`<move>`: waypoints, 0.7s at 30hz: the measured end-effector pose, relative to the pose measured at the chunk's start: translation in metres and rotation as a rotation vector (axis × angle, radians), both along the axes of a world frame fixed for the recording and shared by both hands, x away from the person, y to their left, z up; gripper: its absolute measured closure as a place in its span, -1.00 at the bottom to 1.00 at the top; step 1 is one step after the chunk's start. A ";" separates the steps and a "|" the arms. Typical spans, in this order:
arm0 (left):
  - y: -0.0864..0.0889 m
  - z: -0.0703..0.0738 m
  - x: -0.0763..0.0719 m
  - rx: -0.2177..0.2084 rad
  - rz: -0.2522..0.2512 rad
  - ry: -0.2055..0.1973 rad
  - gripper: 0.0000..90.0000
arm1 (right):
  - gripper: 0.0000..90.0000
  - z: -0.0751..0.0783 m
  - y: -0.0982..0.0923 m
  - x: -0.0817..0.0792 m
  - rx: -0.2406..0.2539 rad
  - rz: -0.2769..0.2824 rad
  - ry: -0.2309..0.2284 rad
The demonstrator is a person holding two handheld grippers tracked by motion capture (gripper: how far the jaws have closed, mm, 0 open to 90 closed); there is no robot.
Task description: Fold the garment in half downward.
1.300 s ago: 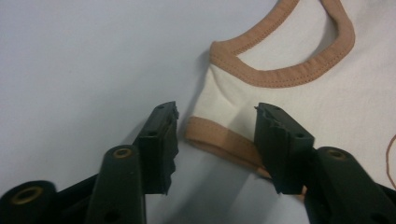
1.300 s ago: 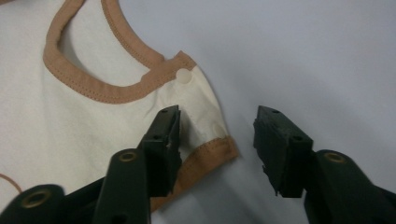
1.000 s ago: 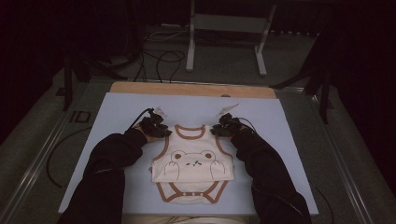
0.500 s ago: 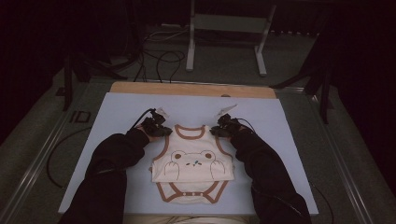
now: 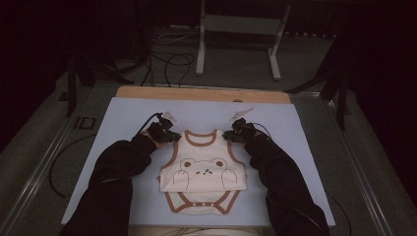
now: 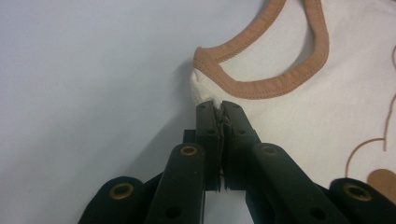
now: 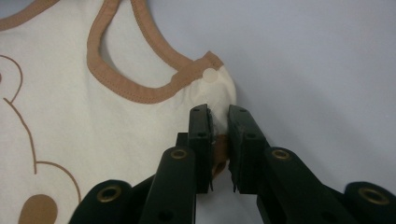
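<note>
The left hand-held gripper point(image 6: 219, 109) has its jaws pressed together on the cream cloth at the left shoulder strap of the baby bodysuit point(image 5: 204, 169). The right hand-held gripper point(image 7: 218, 116) pinches the right shoulder strap just below its snap button point(image 7: 209, 74); its jaws stand a narrow way apart with bunched cloth between them, and how firm that hold is cannot quite be told from this angle.

The step in hand looks like a fold or a lift begun from the two shoulders. To do it well, both hand-held grippers should travel together at one height, so the neckline point(image 5: 200, 138) stays straight and the bear print point(image 5: 202, 167) does not skew. The right one may need a tighter bite first, lest the strap slip out.

The bodysuit lies flat, front up, at the near middle of the pale blue worktop point(image 5: 305, 162), neck to the far side, its lower part apparently already turned up so the snap flap shows at the near edge. The person's dark sleeves point(image 5: 118, 167) flank it left and right.
</note>
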State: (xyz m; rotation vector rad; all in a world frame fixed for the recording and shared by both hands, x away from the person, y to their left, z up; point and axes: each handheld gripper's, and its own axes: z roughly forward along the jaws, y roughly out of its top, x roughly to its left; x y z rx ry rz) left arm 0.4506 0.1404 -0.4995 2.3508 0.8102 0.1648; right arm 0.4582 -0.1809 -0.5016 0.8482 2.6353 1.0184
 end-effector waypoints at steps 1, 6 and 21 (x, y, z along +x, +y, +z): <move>0.001 0.001 0.000 -0.008 -0.002 -0.004 0.95 | 0.79 0.001 0.000 0.000 0.001 -0.002 0.001; 0.002 0.006 -0.001 -0.016 0.001 -0.015 0.95 | 0.79 0.004 -0.001 -0.001 0.006 -0.011 -0.004; 0.002 0.025 -0.002 -0.029 -0.014 -0.035 0.95 | 0.79 0.020 -0.004 -0.002 0.022 -0.005 -0.028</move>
